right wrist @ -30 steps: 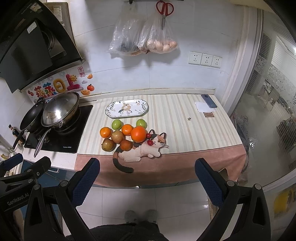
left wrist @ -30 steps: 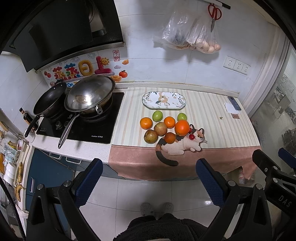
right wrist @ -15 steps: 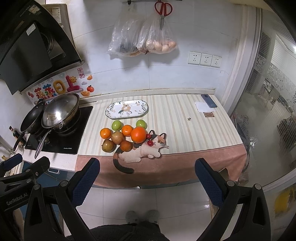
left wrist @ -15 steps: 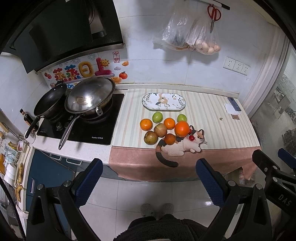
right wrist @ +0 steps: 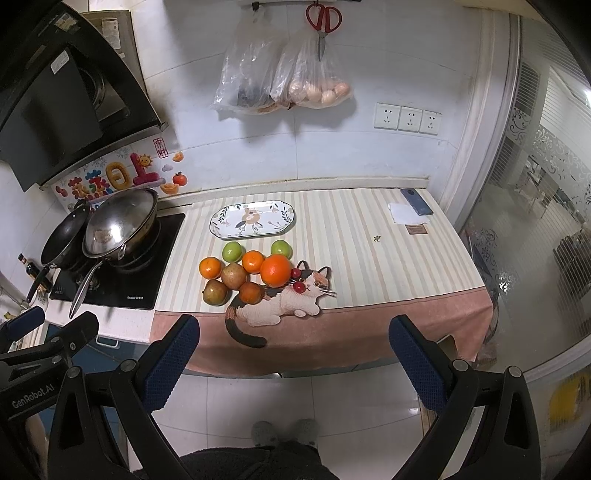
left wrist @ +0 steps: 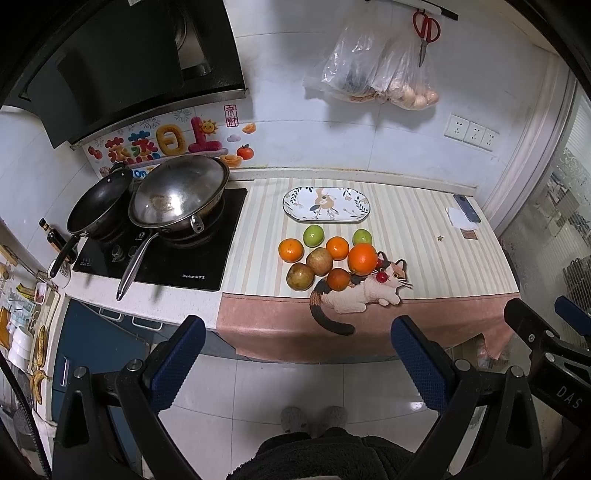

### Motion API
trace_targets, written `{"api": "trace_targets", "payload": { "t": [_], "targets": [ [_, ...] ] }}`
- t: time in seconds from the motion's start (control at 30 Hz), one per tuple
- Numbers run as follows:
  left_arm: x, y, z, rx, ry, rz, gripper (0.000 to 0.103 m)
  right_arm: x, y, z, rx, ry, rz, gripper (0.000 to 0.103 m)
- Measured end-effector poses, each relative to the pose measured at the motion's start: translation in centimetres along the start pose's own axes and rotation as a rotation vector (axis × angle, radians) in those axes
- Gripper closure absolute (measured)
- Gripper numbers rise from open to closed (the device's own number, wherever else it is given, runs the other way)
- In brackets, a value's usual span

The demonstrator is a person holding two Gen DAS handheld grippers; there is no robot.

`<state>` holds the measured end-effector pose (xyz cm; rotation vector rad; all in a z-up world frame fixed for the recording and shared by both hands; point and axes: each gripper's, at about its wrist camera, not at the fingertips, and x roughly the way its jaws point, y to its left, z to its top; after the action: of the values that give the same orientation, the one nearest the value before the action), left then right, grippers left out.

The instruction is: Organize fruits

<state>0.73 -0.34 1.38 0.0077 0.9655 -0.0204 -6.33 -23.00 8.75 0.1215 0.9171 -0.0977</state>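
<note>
Kitchen counter, listed left to right.

- Black frying pan (left wrist: 99,202) and steel wok (left wrist: 179,194), side by side on the black cooktop (left wrist: 177,258); both handles point toward the counter's front edge.
- Striped counter mat (left wrist: 424,236) with a printed cat (left wrist: 364,291) at its front.
- Oval patterned plate (left wrist: 326,204) at the back of the mat, nothing on it.
- Fruit cluster, just in front of the plate: small orange (left wrist: 291,250) at far left; green fruit (left wrist: 313,235); brownish fruit (left wrist: 300,276) at front left, touching a second brownish fruit (left wrist: 319,260); small orange (left wrist: 337,247) in the middle; small orange (left wrist: 338,279) at the front, on the cat print; second green fruit (left wrist: 361,236); large orange (left wrist: 362,259) at right, the biggest piece. Two small red fruits (right wrist: 297,280), possibly cherries, sit beside the large orange.
- Dark phone (right wrist: 416,201) and white paper (right wrist: 404,214) at the far right rear corner.
- On the wall: two plastic bags (right wrist: 284,77), one holding eggs, and red scissors (right wrist: 324,22).
- Left gripper (left wrist: 295,354): fingers spread wide, holding nothing, raised above the floor and well short of the counter.
- Right gripper (right wrist: 295,354): likewise spread wide and empty, level with the left.
</note>
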Motion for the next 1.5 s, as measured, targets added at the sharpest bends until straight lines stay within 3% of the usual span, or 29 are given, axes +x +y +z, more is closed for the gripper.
{"api": "trace_targets", "payload": {
  "t": [0.9, 1.07, 1.23, 1.33, 1.5],
  "targets": [
    [-0.2, -0.2, 0.4, -0.001, -0.014, 0.003, 0.000, 0.0, -0.4, 0.4, 0.004, -0.002, 0.013, 0.000],
    [0.4, 0.5, 1.0, -0.009, -0.046, 0.006, 0.000, 0.4, 0.1, 0.7, 0.037, -0.020, 0.017, 0.000],
    [4.2, 2.4, 2.2, -0.009, -0.043, 0.040, 0.000, 3.1, 0.2, 1.0, 0.098, -0.058, 0.055, 0.000],
    [7.6, 3.9, 2.9, -0.004, -0.020, 0.061, 0.000, 6.6, 0.4, 0.9, 0.137, -0.011, 0.078, 0.000],
    [14.7, 6.4, 4.0, -0.036, 0.103, 0.041, 0.000, 13.9, 1.3, 1.6, 0.175, 0.095, 0.119, 0.000]
  ]
}}
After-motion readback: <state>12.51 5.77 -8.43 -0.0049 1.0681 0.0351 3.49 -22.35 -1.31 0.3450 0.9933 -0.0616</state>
